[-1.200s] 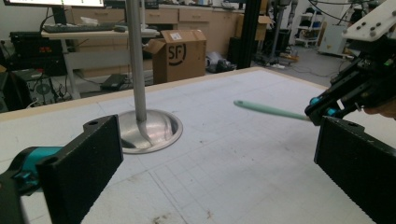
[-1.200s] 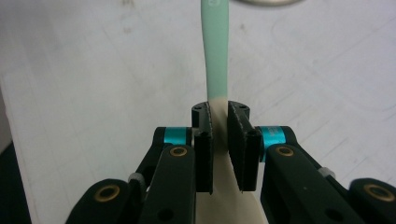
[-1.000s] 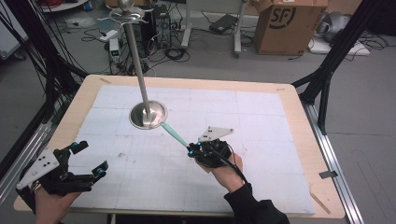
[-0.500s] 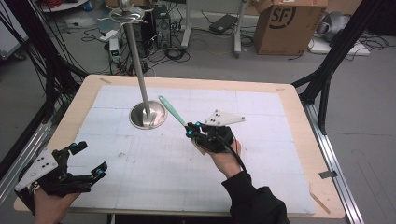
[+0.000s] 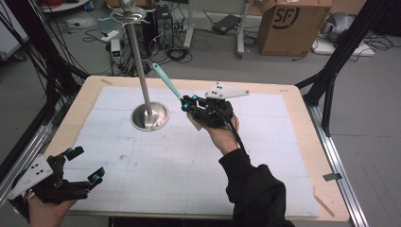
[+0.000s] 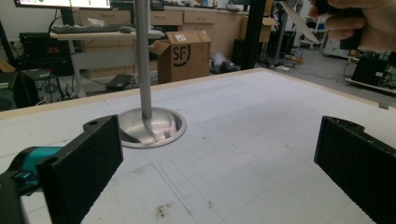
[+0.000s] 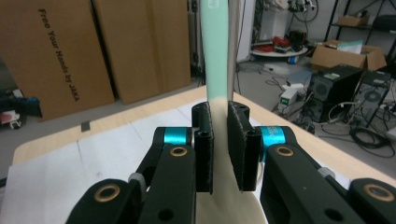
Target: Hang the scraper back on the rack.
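Spatula (image 5: 166, 79) stays pinched in right tongs (image 5: 188, 105); steer its tip toward the stand (image 5: 142, 80). Left tongs (image 5: 85, 165) gape empty near the bench's front-left corner.

Left hand-held gripper (image 6: 219, 172) held low over the worktop (image 6: 261, 121), jaws spread wide.

The two black jaws rise from the bottom corners, well apart, with nothing between them but the white gridded surface, which carries a few dark smudges. Ahead on the left stands a metal stand (image 6: 148, 126), its round shiny base flat on the worktop and its straight pole running up out of frame. At the top right a hand (image 6: 362, 23) grips a dark handle, with a pale blade-like piece (image 6: 299, 21) slanting beside it. Beyond the worktop's wooden edge sits an open cardboard box (image 6: 184, 56) on the floor.
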Motion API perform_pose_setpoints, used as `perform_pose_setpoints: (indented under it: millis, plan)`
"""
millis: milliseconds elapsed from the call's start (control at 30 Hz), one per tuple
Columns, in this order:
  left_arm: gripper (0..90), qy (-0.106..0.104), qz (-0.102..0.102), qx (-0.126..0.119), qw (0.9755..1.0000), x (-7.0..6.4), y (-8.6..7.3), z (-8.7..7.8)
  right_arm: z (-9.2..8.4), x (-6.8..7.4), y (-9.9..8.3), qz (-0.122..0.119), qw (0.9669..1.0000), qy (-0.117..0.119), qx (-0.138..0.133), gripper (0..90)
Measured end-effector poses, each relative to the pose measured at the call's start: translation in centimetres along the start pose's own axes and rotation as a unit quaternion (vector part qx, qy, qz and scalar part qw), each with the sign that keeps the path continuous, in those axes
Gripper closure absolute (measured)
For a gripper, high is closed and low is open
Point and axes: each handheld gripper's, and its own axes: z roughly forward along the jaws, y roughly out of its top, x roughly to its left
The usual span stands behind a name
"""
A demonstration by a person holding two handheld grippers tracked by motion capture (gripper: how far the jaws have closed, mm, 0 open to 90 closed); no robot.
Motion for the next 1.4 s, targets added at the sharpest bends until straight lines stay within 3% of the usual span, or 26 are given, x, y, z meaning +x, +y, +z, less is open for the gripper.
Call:
perform_pose_setpoints:
  millis: [100, 767, 1000, 1100, 1400]
  plan:
    - [1.7, 0.004, -0.001, 0.0, 1.0, 0.0, -0.1, -0.3, 0.3, -0.3, 0.7, 0.001, 1.0, 0.0, -0.001, 81.2]
    - [1.7, 0.024, -0.004, -0.004, 0.9997, 0.1, -0.2, -2.2, 1.6, -1.4, 5.3, 0.015, 0.9975, -0.008, -0.069, 81.3]
    - [1.7, 0.028, -0.005, -0.005, 0.9996, 0.1, -0.3, -2.6, 1.7, -1.9, 5.9, 0.019, 0.9962, -0.014, -0.084, 81.2]
    - [1.7, 0.031, 0.004, 0.001, 0.9995, 0.1, -0.4, -2.7, 2.0, -2.1, 6.0, 0.021, 0.9963, -0.016, -0.082, 81.3]
    - [1.7, 0.033, 0.002, 0.003, 0.9994, 0.1, -0.4, -2.8, 2.7, -2.3, 5.9, 0.026, 0.9959, -0.011, -0.086, 81.2]
